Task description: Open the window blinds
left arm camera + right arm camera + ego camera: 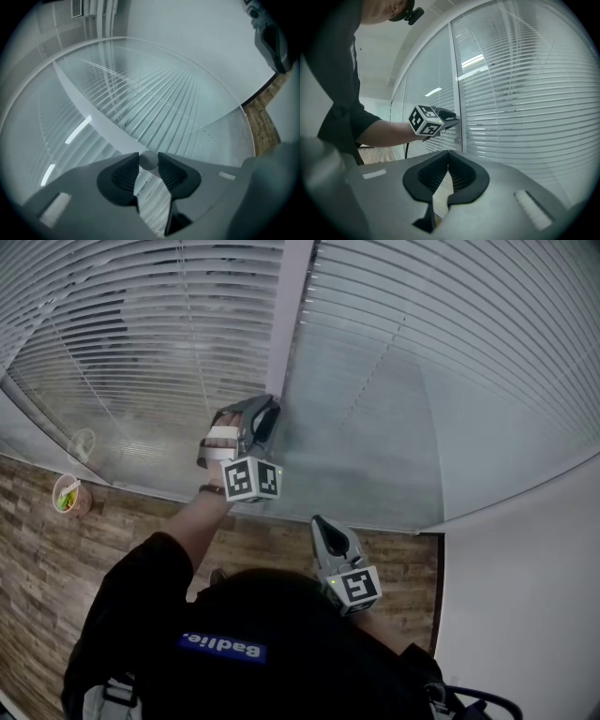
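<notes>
White slatted blinds (pixel 141 334) hang behind glass on both sides of a pale upright frame post (pixel 291 315). My left gripper (pixel 272 407) reaches level up against that post. In the left gripper view its jaws (pixel 149 158) are shut on a small round grey knob (pixel 149 162) pinched between the tips. The right gripper view shows that gripper (pixel 449 118) at the post, the knob itself hidden there. My right gripper (pixel 319 521) hangs lower and nearer me, away from the glass. Its jaws (pixel 448 153) are shut and hold nothing.
The second pane's blinds (pixel 450 352) run off to the right, up to a white wall (pixel 525 615). Wood-patterned floor (pixel 56 596) lies below the window. A small cup (pixel 70 495) stands on it at the left, against the glass.
</notes>
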